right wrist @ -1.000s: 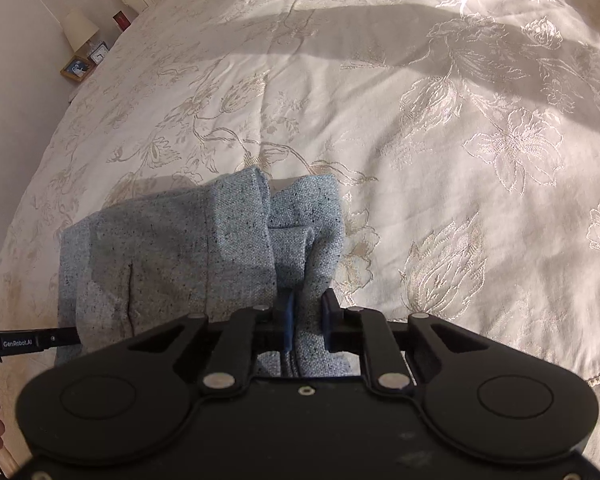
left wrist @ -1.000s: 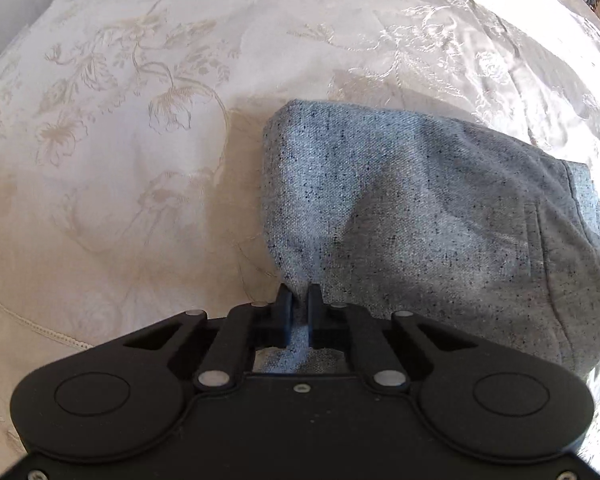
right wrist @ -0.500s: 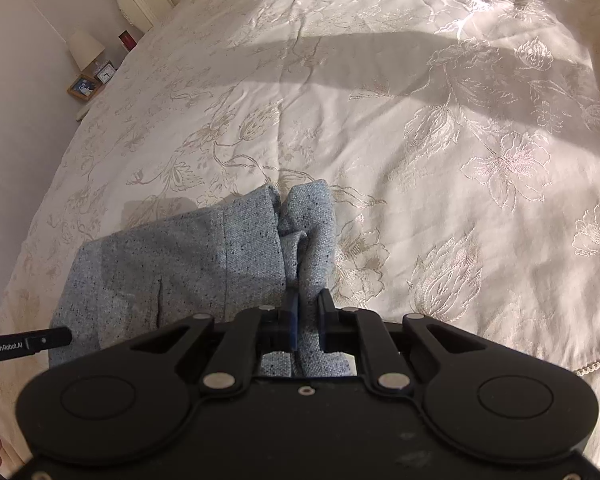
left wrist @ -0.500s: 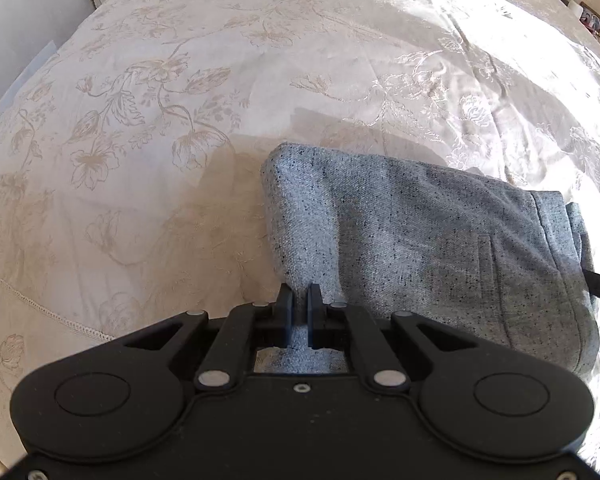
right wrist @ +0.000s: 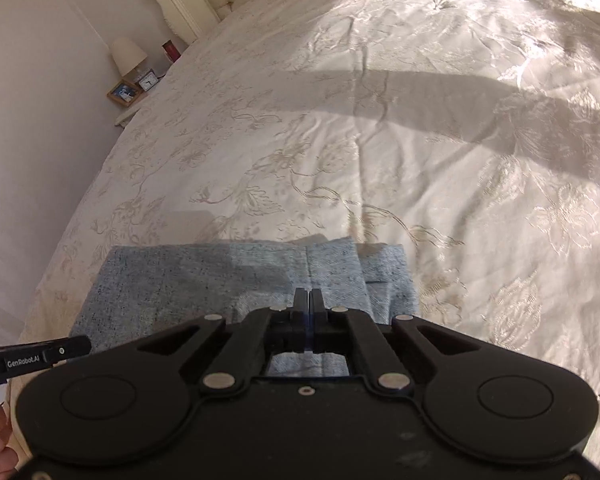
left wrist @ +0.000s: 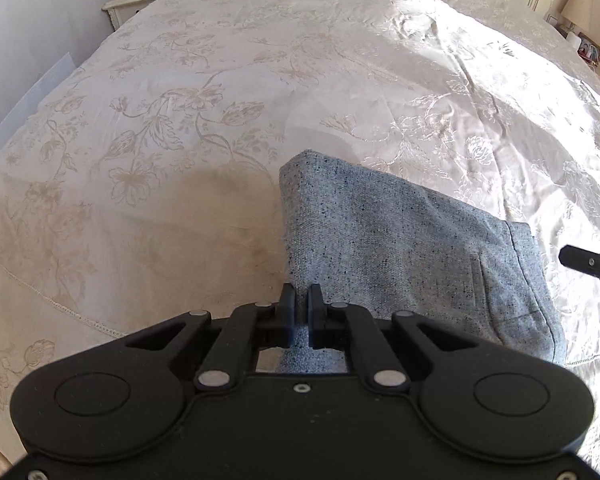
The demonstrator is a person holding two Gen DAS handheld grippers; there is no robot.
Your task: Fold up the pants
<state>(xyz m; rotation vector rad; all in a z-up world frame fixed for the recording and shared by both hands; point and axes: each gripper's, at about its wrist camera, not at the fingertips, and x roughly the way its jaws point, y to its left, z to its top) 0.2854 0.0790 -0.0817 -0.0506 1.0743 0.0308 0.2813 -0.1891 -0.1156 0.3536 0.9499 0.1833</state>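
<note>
Grey flecked pants [left wrist: 400,248], folded, lie on the cream embroidered bedspread [left wrist: 180,128] at my near edge of the bed, six o'clock in both views. My left hand-held gripper [left wrist: 299,300] is pinched tight on their near-left edge. My right hand-held gripper [right wrist: 308,300] is fully closed; whether cloth is caught, I cannot tell.
</note>
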